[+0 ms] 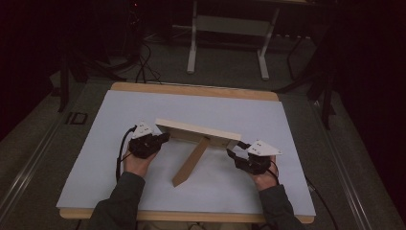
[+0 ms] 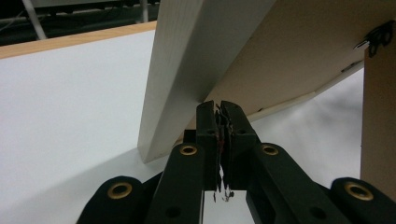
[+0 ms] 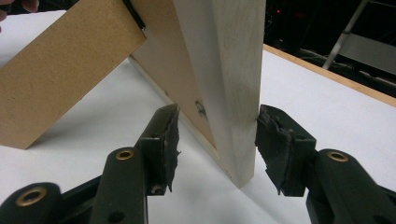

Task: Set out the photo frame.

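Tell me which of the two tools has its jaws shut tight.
The left tool: its jaws meet pad to pad beside the picture frame. The right tool has its jaws apart, with the frame's edge between them.

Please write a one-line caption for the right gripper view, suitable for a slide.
Right gripper straddles the pale wooden edge of a standing picture frame, jaws not clamped; the frame's brown easel leg rests on the white tabletop.

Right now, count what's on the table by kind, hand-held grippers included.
Frame with its back stand: 1
Hand-held grippers: 2, left, right
White mat: 1
Total: 4
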